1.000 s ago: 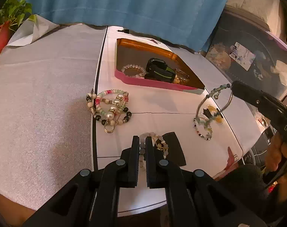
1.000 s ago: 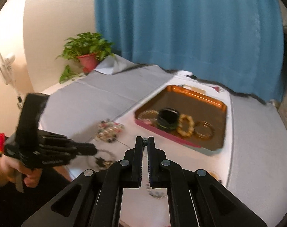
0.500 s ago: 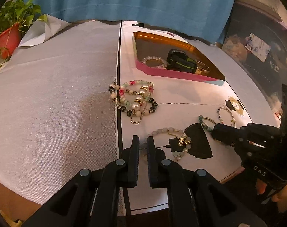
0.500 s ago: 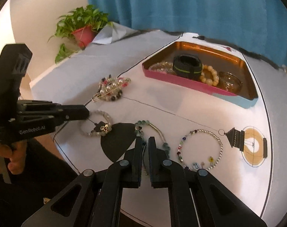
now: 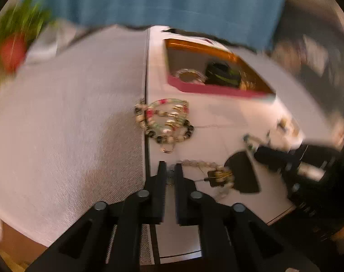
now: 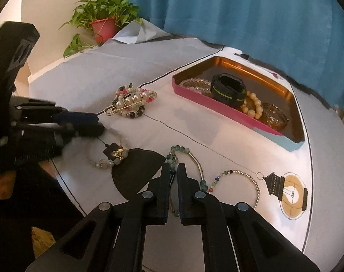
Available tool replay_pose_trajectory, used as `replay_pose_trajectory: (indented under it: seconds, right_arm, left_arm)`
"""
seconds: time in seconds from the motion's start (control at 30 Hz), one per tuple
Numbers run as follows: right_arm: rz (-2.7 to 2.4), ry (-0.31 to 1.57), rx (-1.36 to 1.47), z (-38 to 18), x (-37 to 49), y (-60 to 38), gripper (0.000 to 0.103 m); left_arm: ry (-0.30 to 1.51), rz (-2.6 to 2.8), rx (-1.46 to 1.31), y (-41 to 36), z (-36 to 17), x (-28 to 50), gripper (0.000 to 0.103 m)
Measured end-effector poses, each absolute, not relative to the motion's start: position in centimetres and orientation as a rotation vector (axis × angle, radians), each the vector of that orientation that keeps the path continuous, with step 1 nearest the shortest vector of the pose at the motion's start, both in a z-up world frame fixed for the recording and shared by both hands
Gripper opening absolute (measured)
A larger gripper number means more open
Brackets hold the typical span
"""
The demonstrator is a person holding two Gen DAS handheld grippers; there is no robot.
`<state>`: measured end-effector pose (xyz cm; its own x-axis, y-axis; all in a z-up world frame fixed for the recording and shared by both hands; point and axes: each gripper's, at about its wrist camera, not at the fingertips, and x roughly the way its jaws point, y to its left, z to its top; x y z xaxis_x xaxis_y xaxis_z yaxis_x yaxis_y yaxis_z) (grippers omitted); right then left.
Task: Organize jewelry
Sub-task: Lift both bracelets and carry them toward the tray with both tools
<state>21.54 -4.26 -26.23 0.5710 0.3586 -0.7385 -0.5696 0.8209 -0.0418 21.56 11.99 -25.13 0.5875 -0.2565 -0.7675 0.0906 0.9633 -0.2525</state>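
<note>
Black jaws of the right gripper (image 6: 172, 170) stand nearly together, clamped on the green-bead bracelet (image 6: 190, 156), whose beads and thin strand show in the slit between them. That bracelet lies on the white mat (image 6: 217, 124), its beaded end at the fingertips and its silver tube curving off to the right. Just left of it is a black fan shape (image 6: 135, 172) printed on the mat. Right of it lies a silver-bead bracelet (image 6: 251, 181), and past that a printed lantern (image 6: 274, 183).

In the blurred left wrist view, the left gripper (image 5: 170, 170) has its jaws close together too, with the end of the pale bracelet (image 5: 199, 163) in the narrow gap. Whether the pads press on it I cannot tell from the blur; the jaws read as shut. This bracelet carries a gold charm (image 6: 117, 153) and lies by the fan shape's left edge.

Farther up the mat sits a heap of bracelets (image 6: 133, 102), pearls with pink, green and black beads. At the far right is the tray (image 6: 228, 111), pink-walled with a copper inside. It holds a clear-bead bracelet (image 6: 194, 83), a black watch (image 6: 228, 89), an amber bracelet (image 6: 253, 104) and a gold bangle (image 6: 274, 115).

Grey cloth (image 6: 104, 72) covers the table to the left. A plant (image 6: 104, 18) in a red pot and a blue curtain (image 6: 240, 11) stand behind.
</note>
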Motion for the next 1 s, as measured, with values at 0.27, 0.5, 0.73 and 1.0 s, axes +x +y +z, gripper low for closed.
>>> replay_pose_trajectory:
  seconds: [0.27, 0.5, 0.73, 1.0]
  right_arm:
    - [0.571, 0.819, -0.089, -25.5, 21.3, -5.9, 0.005]
    - [0.553, 0.759, -0.093, -22.1, 20.0, -5.8, 0.005]
    - [0.501, 0.659, -0.131, -17.7, 19.0, -6.1, 0.005]
    - [0.416, 0.593, -0.127, -14.2, 17.7, -7.8, 0.005]
  left_arm:
    - [0.907, -0.169, -0.299, 12.8, -24.2, 20.9, 0.003]
    - [0.831, -0.135, -0.206, 10.2, -20.5, 20.2, 0.003]
    - [0.756, -0.114, -0.114, 7.3, -17.2, 19.2, 0.003]
    - [0.696, -0.14, -0.082, 5.3, -13.3, 17.8, 0.003]
